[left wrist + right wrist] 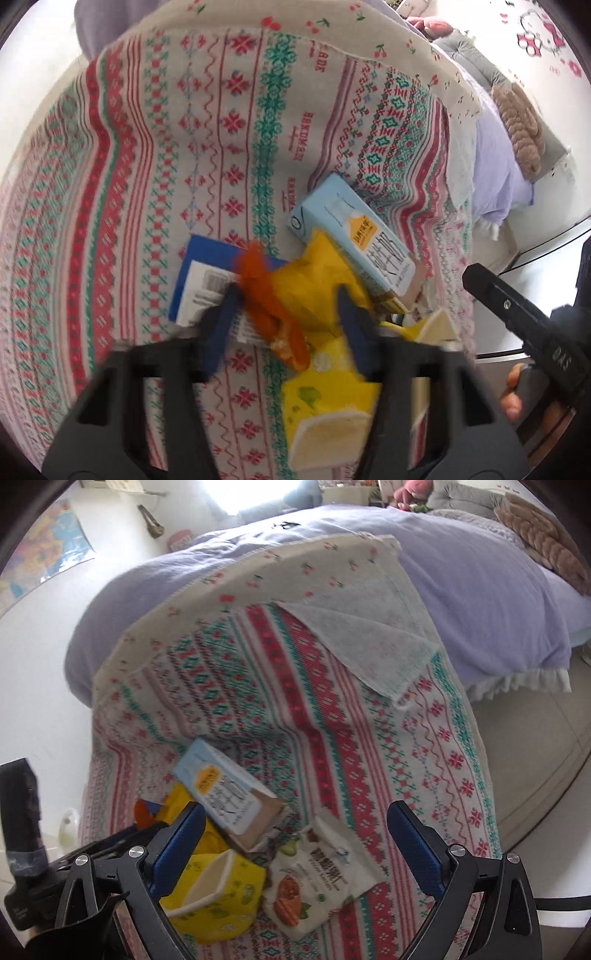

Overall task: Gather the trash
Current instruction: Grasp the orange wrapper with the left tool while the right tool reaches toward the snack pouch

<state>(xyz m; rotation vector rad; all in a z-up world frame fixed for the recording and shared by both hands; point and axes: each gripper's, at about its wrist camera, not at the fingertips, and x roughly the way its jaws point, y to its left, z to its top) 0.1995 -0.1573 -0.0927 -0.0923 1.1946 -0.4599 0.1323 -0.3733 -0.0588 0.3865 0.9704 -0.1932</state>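
Left wrist view: left tongs (288, 295) pinch the light, crinkly yellow wrapper (314, 291) at its bunched middle, while the right tongs (295, 834) gape empty.

patterned cloth (332, 709) | lilac bedspread (480, 602) beneath | brown knitted pillow (522, 125), perhaps | map poster (48, 542)

Black plastic tongs (295, 849) with blue ribbed pads (177, 849), silver screws (456, 849), white lettering.

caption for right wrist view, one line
Open right gripper above a snack packet and yellow carton on the patterned blanket.
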